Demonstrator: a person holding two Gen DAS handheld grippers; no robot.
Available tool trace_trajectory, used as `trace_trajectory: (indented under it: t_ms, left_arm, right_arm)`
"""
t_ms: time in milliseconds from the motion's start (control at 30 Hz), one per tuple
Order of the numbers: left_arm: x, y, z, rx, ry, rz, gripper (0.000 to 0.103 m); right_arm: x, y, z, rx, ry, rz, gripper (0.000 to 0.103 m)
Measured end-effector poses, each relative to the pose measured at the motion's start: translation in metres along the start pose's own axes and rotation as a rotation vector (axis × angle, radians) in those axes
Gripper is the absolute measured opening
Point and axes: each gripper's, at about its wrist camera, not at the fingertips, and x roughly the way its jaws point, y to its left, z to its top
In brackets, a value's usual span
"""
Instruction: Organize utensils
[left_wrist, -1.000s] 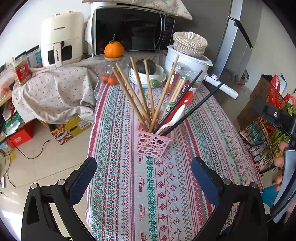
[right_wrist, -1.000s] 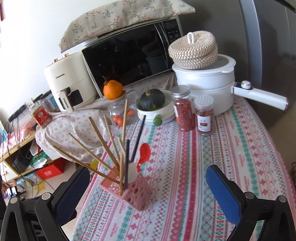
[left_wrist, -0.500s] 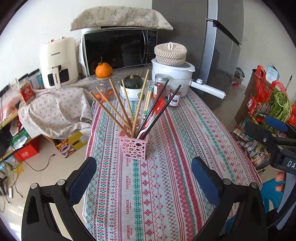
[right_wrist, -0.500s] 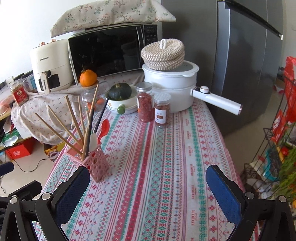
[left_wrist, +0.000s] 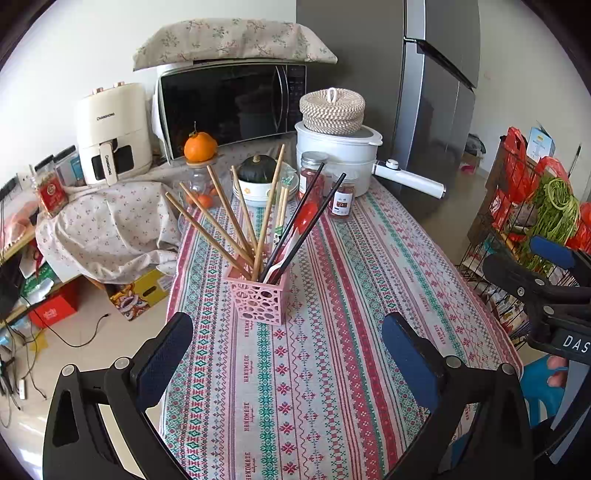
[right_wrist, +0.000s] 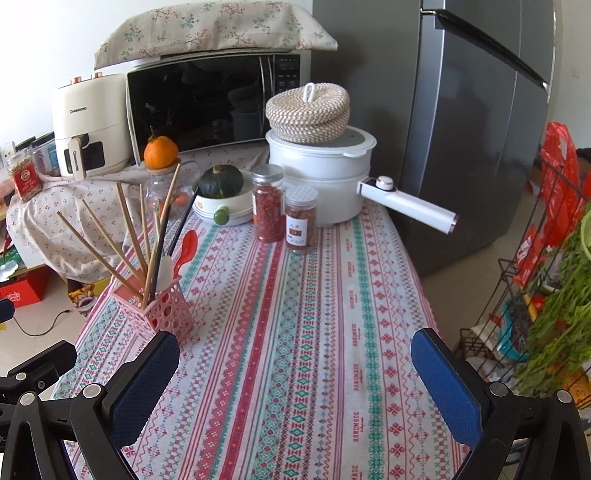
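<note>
- Utensils are gathered in a pink plastic holder (left_wrist: 259, 300), square and pierced with round holes, which stands on the patterned tablecloth (left_wrist: 332, 332) toward the table's left edge.
- Wooden chopsticks (left_wrist: 218, 230) are fanned out to the left, black chopsticks (left_wrist: 306, 218) are leaned to the right, and a red spoon (right_wrist: 186, 245) with a white one (partly hidden) is set between them.
- Behind the holder, a bowl with a dark green squash (right_wrist: 221, 181), two clear jars of red contents (right_wrist: 268, 208) and a white pot (right_wrist: 325, 177) topped by woven coasters are seen.
- Left gripper (left_wrist: 288, 354) is held wide, nothing between its blue pads, just short of the holder.
- Right gripper (right_wrist: 295, 384) is likewise spread wide and unloaded, over bare cloth, the holder lying beside its left finger (right_wrist: 144, 384).
</note>
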Motion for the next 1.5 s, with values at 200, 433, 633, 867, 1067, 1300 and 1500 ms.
trace_trajectory:
  t_ms: [200,433,633,867,1067,1300,1500]
  left_arm:
    - [0.0006,-0.002,-0.0009,0.008,0.003,-0.003,0.103]
    - [0.0008,-0.0015,-0.001,0.001,0.005,-0.004,0.103]
    - [0.0,-0.0004,-0.001,0.002,0.004,-0.01,0.103]
    - [0.0003,-0.0006,-0.0011,0.002,0.004,-0.01,0.103]
    - [0.0011,-0.0019,-0.002,0.005,0.006,-0.011,0.103]
    - [0.0021,-0.0019,-0.0025,0.007,0.01,-0.015,0.103]
    - [0.0022,-0.002,-0.0037,-0.001,0.011,-0.021,0.103]
  right_arm:
    - [0.0012,0.0023,-0.0019,-0.004,0.008,0.001,0.103]
    - [0.0044,0.0008,-0.0026,0.004,0.019,0.004,0.103]
    - [0.0064,-0.0006,-0.0024,0.01,0.025,0.003,0.103]
    - [0.0071,-0.0015,-0.0024,0.013,0.028,0.005,0.103]
    - [0.0072,-0.0027,-0.0029,0.019,0.03,0.007,0.103]
    - [0.0073,-0.003,-0.0031,0.028,0.035,0.007,0.103]
    - [0.0073,-0.0029,-0.0035,0.03,0.038,0.007,0.103]
